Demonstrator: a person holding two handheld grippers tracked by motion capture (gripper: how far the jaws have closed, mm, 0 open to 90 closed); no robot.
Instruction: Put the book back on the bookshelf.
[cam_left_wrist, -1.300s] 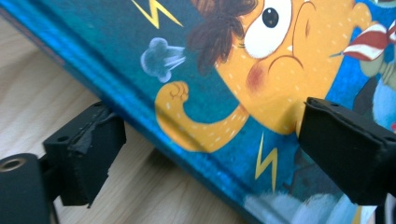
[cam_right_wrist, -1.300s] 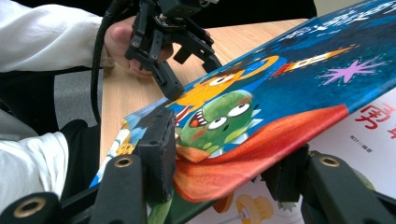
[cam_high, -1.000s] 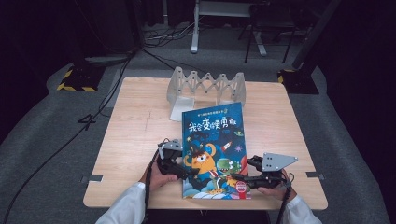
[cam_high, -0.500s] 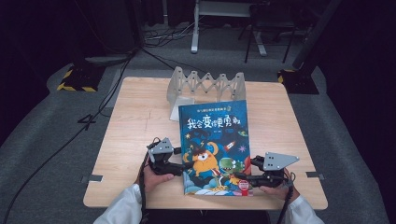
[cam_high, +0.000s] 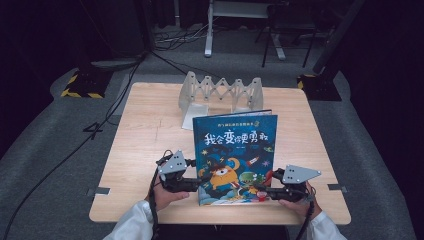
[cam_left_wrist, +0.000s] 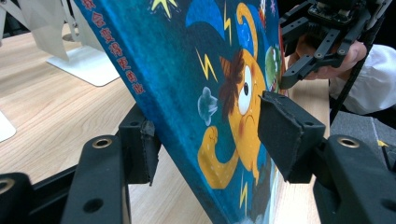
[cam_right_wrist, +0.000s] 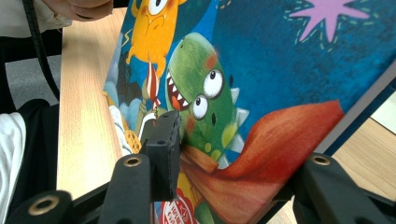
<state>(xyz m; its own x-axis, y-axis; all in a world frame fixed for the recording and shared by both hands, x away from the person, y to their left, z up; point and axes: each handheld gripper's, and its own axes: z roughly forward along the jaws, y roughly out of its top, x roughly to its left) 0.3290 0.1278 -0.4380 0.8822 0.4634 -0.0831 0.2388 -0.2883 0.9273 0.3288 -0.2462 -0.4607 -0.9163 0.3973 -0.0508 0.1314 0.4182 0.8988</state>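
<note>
Since a second ago, the picture book (cam_high: 235, 159) has come up off the table: it lay flat then, and now it stands tilted on its lower edge with the cover facing the person. The left gripper (cam_high: 196, 184) has risen with it, and its jaws have just been closing, with the book's left edge between them.

In the left gripper view, one pad (cam_left_wrist: 140, 150) sits against the back of the book (cam_left_wrist: 205, 107), while the other pad (cam_left_wrist: 287, 135) stands at the cover side over the orange monster; whether that one presses on the cover I cannot tell. The right gripper (cam_high: 264, 190) has also been closing, its jaws narrow around the lower right corner. In the right gripper view, one pad (cam_right_wrist: 164, 154) lies on the cover (cam_right_wrist: 261, 93) beside the green dinosaur, and the other jaw is tucked behind the red cape, so the book looks pinched there.

Outward from the jaws, the left hand (cam_high: 167, 196) and right hand (cam_high: 296, 205) sit at about 7 and 5 o'clock of the book, white sleeves below them. The book stands near the front middle of the wooden table (cam_high: 145, 130). At 12 o'clock, just behind its top edge, stands a white accordion-style book rack (cam_high: 221, 94), with a white base plate (cam_high: 194, 116) at about 11 o'clock.
</note>
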